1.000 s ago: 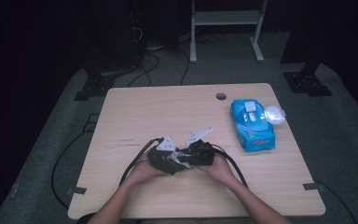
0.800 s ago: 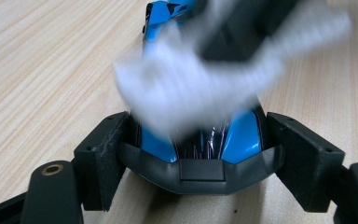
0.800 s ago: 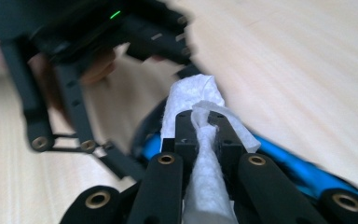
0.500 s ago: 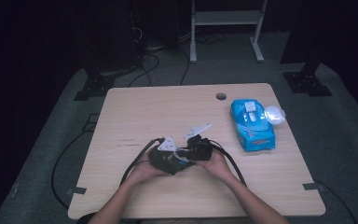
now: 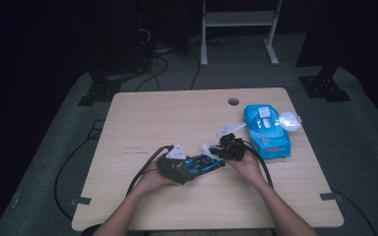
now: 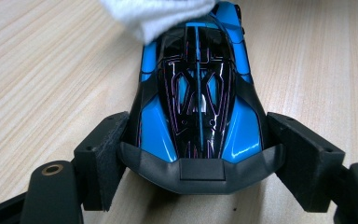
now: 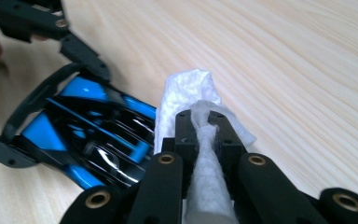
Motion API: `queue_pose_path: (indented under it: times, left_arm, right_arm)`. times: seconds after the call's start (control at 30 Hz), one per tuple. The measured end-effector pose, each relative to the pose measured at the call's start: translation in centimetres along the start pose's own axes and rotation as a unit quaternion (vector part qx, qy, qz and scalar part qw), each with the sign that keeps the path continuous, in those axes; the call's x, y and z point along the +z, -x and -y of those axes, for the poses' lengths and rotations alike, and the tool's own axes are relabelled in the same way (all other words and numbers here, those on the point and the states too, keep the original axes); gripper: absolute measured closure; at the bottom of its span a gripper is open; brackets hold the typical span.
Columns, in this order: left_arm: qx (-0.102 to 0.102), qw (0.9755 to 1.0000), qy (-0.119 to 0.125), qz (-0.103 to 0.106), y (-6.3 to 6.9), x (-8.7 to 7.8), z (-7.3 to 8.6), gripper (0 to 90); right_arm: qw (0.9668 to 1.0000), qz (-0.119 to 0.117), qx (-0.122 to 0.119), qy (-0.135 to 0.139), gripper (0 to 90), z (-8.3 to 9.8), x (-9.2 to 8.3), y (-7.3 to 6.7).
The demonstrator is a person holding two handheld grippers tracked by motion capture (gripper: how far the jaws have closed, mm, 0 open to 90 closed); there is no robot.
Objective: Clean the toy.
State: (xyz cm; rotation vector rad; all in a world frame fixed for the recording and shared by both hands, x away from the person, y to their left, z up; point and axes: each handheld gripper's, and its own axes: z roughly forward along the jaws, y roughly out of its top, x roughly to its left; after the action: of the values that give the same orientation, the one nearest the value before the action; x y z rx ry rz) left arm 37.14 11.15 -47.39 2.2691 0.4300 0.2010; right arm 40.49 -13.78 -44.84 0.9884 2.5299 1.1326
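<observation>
A blue and black toy car (image 6: 198,93) lies on the table between the jaws of my left gripper (image 6: 200,158), whose pads (image 6: 107,154) press on its rear sides. From above, the left gripper (image 5: 174,164) holds the car (image 5: 204,163) with its nose pointing right. My right gripper (image 7: 203,119) is shut on a folded white wipe (image 7: 186,93), whose free end rests at the car's (image 7: 88,130) front. In the high view the right gripper (image 5: 229,146) sits just right of the car's nose. The wipe (image 6: 158,14) covers the car's front left corner.
A blue pack of wipes (image 5: 267,129) lies at the table's right, with a crumpled clear wrapper (image 5: 289,119) beside it. A small round hole (image 5: 233,101) sits near the far edge. Black cables trail from both grippers toward the person.
My right gripper has moved right and slightly away with the wipe, from over the car to its nose. The left gripper and the car have stayed put.
</observation>
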Motion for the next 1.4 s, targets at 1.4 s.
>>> queue_pose_path:
  times: [1.4]
  left_arm:
    - [0.005, 1.0, -0.002, -0.002, 0.0, 0.1, 0.1, 23.9]
  right_arm:
    - [0.9887, -0.145, -0.036, -0.006, 82.8, -1.4, 2.3, -7.0]
